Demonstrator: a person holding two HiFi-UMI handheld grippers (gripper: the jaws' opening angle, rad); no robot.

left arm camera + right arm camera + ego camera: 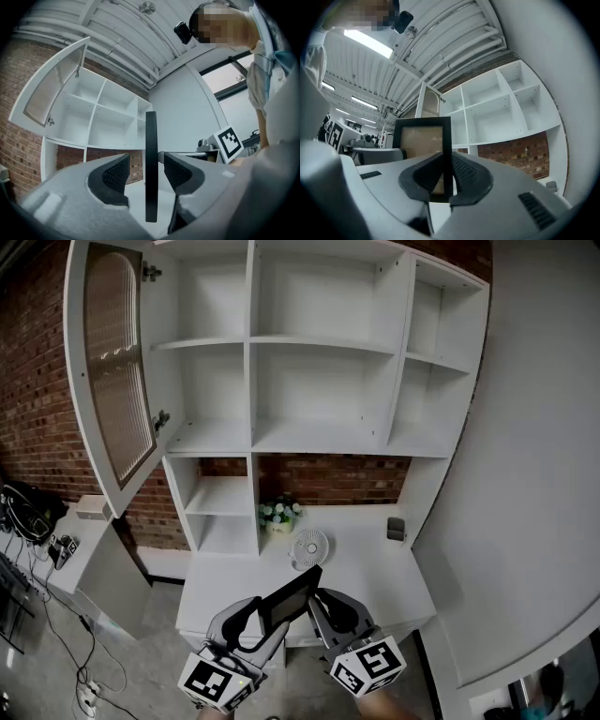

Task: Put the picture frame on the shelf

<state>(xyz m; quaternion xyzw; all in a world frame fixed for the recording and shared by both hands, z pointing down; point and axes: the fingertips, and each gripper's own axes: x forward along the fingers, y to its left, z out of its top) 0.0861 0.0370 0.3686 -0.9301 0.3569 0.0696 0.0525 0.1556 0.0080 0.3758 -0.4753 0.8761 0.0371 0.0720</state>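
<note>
So the picture frame (292, 601) sits up front between the left gripper (247, 611) and right gripper (323, 602), just before the bench (380, 579). On the bench, the fan (309, 547) is just right of the plant (278, 514), both below the shelf (319, 439). The cabinet door (117, 362) sticks out at upper left.

Red brick wall (28, 381) left, also behind white shelf unit (251, 381); its ribbed-glass door (117, 362) hangs open upper left. White bench (375, 582) below. Grey floor (150, 662) with cables (66, 643) lower left. Ceiling strip light (368, 43) on.
</note>
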